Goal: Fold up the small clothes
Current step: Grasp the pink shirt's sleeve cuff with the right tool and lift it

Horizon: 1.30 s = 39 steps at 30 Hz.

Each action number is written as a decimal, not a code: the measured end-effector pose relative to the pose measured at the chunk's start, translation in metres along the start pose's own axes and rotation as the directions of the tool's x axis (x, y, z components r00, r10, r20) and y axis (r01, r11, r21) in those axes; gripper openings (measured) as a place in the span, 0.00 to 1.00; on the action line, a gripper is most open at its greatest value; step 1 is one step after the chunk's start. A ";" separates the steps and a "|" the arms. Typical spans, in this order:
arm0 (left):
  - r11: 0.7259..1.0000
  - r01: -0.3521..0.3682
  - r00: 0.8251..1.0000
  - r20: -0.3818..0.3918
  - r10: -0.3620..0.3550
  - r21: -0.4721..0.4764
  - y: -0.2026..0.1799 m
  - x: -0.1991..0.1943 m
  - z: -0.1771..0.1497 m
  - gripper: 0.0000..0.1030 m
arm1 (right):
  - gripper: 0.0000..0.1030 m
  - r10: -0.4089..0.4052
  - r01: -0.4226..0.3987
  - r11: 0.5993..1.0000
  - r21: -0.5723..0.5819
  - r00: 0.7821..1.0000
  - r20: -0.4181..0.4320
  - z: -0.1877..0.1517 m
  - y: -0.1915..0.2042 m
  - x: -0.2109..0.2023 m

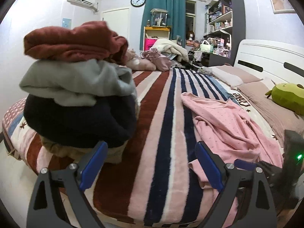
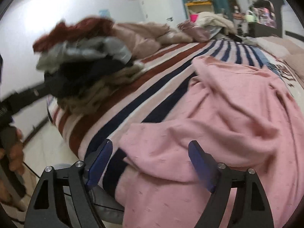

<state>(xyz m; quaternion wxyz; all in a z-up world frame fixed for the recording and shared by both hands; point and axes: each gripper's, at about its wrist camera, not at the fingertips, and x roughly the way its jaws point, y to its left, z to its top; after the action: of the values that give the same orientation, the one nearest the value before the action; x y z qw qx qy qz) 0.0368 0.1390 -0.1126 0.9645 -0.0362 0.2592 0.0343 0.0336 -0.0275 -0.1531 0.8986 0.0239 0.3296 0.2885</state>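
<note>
The pink garment (image 2: 218, 114) lies crumpled near the bed's (image 1: 157, 125) near edge, beside the stack (image 1: 76, 87) of folded clothes. It looks light, soft and limp, likely to sag and bunch, so I would pinch a hem or corner. The right gripper (image 2: 150, 157) is wide open over its near edge, holding nothing. The left gripper (image 1: 150, 159) is wide open, empty, above the striped blanket.

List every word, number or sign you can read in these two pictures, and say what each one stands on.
"CUTE", uncertain, in dark letters on the striped blanket beside the pink garment.
Wall clock: numerals too small to read.
Pink bag: dark print, too small.
Shelf packaging: labels blurred.
Right wrist view: blanket lettering blurred, unreadable.
</note>
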 end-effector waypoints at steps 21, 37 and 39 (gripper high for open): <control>0.998 0.055 0.998 0.006 -0.055 -0.027 0.018 0.000 -0.010 0.89 | 0.08 -0.212 0.212 0.977 0.008 0.974 0.082 0.008 -0.011 -0.010; 0.997 0.078 0.997 -0.002 -0.078 0.015 -0.011 0.002 -0.003 0.89 | 0.12 0.099 -0.097 0.963 0.250 0.995 0.004 0.002 -0.053 -0.006; 0.997 0.075 0.997 -0.005 -0.075 0.016 -0.008 0.002 -0.004 0.89 | 0.19 0.116 -0.113 0.958 0.262 0.993 0.004 0.000 -0.054 -0.005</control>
<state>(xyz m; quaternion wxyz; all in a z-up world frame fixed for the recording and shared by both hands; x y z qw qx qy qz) 0.0377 0.1303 -0.1167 0.9649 -0.0382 0.2599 -0.0042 0.0581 -0.0747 -0.1627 0.8675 0.1597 0.3681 0.2940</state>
